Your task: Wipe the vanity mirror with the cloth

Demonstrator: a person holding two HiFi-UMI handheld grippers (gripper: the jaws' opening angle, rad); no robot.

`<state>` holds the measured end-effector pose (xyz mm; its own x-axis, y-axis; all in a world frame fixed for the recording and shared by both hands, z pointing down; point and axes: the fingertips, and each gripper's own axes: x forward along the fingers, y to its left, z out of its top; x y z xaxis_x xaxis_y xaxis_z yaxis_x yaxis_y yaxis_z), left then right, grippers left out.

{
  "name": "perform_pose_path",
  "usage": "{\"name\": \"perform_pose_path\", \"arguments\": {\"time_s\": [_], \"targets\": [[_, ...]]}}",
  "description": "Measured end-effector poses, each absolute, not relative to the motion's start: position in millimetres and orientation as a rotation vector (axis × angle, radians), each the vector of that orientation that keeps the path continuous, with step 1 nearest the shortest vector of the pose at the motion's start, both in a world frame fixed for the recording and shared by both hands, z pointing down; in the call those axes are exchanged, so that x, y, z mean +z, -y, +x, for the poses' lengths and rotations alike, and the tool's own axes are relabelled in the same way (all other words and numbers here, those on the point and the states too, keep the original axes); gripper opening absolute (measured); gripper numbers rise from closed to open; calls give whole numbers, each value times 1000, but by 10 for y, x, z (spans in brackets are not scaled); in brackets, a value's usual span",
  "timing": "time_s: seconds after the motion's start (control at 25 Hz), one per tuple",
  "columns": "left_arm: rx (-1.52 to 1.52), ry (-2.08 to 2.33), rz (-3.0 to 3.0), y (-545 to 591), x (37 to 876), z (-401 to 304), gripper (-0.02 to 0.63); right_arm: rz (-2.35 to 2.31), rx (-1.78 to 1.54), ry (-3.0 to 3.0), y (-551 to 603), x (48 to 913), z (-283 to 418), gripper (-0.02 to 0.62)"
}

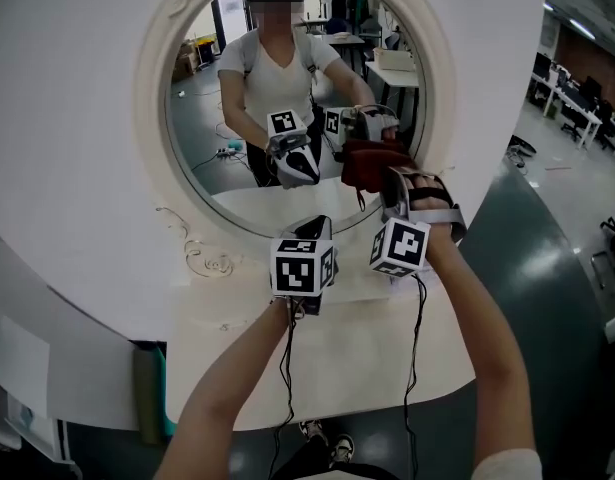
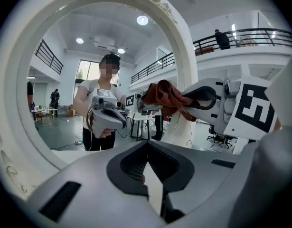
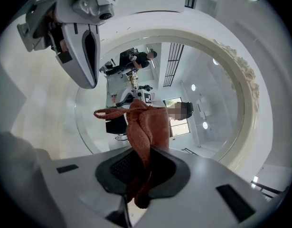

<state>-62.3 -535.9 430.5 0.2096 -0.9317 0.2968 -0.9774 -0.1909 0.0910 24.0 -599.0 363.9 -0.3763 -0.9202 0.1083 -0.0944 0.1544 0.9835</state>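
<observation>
Both forearms are stretched forward from 6 o'clock of the head view toward the mirror [image 1: 202, 118], which stands upright at the back of a white table [image 1: 387, 368] with its glass facing the person. The left gripper [image 1: 317, 228] is held low, at the 6 o'clock point of the mirror's white ornate frame and just in front of it, jaws pointed at the mirror. In the left gripper view its jaws [image 2: 146, 146] are seen closed tip to tip, with nothing between them.

The right gripper [image 1: 395, 180] is raised higher, at about 4 o'clock on the glass, with the hand strapped into it and the wrist angled in toward 11 o'clock. Its jaws [image 3: 148, 151] are clamped on the cloth [image 3: 143, 127], a dark red, bunched rag. The cloth's long axis is run straight out of the jaws toward the glass, and one thin loop is thrown off toward 9 o'clock in the right gripper view. In the head view the cloth [image 1: 372, 163] is met by its own reflection, so it appears to be pressed against the glass. The two grippers are set near each other, the left at 8 o'clock of the right.
</observation>
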Motion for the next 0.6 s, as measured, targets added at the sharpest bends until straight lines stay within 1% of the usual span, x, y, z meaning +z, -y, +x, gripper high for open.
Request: {"name": "perform_pose_path", "arguments": {"time_s": [0.36, 0.6], "targets": [[284, 1775, 2139, 5246, 4838, -765, 11, 830, -1210, 1709, 5814, 4490, -106, 63], [286, 1752, 2076, 5111, 5163, -898, 11, 751, -1156, 1741, 5724, 4911, -319, 63]]}}
